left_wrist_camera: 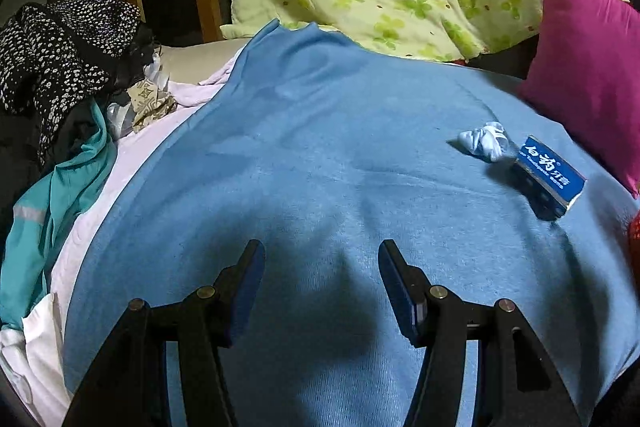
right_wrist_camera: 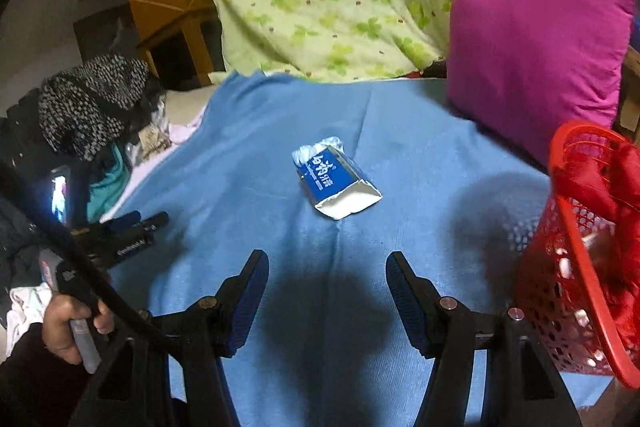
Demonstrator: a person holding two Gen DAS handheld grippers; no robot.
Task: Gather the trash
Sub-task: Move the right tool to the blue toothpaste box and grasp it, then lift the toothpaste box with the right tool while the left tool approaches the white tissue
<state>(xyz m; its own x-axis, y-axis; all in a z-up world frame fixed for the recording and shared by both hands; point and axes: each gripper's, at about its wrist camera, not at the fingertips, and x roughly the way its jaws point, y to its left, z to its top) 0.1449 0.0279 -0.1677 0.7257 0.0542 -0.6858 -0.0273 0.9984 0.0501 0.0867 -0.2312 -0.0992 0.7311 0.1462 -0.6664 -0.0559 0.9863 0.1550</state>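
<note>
**Two open grippers over a blue bed, trash ahead**

Two pieces of trash lie on the blue knitted blanket (left_wrist_camera: 320, 155) that covers the bed. The crumpled pale-blue and white wrapper (left_wrist_camera: 484, 141) is half hidden in the right wrist view, where only its upper edge shows behind the blue cardboard toothpaste box (right_wrist_camera: 334, 183). In the left wrist view they lie just beside each other, perhaps touching. The box is flattened, its near end torn open and showing white inside; its top bears large white Chinese characters and, in the left wrist view, the small word "Toothpaste". The finer print is too small to read.

The red plastic mesh basket (right_wrist_camera: 580, 267) stands to the right of the right gripper's jaws and is cut off by the frame edge. Red fabric or plastic fills its upper part, and pale scraps show through the mesh lower down, too blurred to identify.

The right gripper (right_wrist_camera: 326, 269) hangs above the blanket with its jaws about half open and nothing between them; the box lies ahead of them, well apart. The left gripper (left_wrist_camera: 320, 259) also has its jaws roughly half open and empty, with the box and wrapper far ahead to the right. A hand (right_wrist_camera: 70, 323) grips the left gripper's handle, partly hidden behind a black cable (right_wrist_camera: 80, 267).
</note>
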